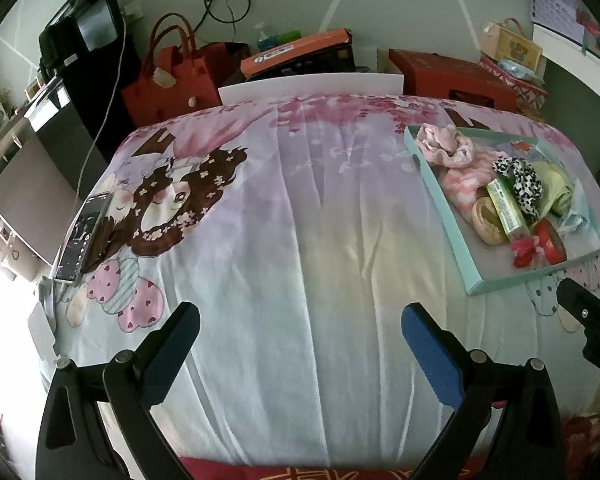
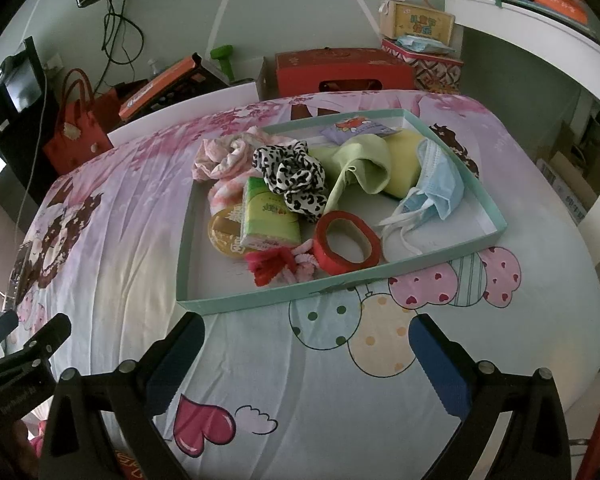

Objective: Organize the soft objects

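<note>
A shallow teal tray point(image 2: 260, 300) lies on the cartoon-print cloth; it also shows in the left wrist view point(image 1: 432, 188). In it lie a pink scrunchie point(image 2: 224, 154), a leopard scrunchie point(image 2: 296, 178), a green cloth point(image 2: 364, 164), a blue face mask point(image 2: 436, 184), a tissue pack point(image 2: 268, 220), a red tape ring point(image 2: 348, 242), a gold tin point(image 2: 222, 232) and a red-pink fuzzy tie point(image 2: 280, 266). My right gripper point(image 2: 306, 344) is open and empty, just in front of the tray. My left gripper point(image 1: 300, 332) is open and empty over bare cloth, left of the tray.
A phone point(image 1: 82, 236) with a white cable lies at the cloth's left edge. Behind the table stand a red bag point(image 1: 168, 76), an orange-lidded crate point(image 1: 300, 52), a red box point(image 2: 340, 70) and gift tins point(image 2: 420, 36). The right gripper shows at the left wrist view's edge point(image 1: 588, 312).
</note>
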### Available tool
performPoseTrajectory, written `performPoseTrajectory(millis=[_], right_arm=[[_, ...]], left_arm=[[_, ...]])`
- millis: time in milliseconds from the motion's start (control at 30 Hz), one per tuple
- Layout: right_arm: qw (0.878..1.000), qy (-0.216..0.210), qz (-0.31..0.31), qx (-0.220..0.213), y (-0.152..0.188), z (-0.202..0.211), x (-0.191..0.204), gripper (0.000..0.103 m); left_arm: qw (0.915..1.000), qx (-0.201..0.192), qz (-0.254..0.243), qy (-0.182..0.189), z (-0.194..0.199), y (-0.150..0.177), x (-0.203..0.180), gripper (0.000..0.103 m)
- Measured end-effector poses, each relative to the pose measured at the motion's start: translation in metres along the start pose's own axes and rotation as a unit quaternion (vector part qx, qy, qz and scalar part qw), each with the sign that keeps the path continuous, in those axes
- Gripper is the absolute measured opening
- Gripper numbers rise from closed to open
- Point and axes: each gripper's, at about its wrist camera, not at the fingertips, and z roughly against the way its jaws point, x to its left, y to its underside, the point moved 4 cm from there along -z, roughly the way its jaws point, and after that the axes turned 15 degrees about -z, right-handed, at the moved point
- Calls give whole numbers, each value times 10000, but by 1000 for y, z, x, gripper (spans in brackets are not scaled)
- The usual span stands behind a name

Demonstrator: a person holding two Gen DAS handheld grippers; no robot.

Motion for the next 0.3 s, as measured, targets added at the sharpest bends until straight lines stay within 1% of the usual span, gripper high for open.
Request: performPoseTrajectory(millis=[300], right_arm=[[10000,18,13,2,1,-1,0,103]], left_arm=[[9999,-90,-51,46,2,-1,-2,101]])
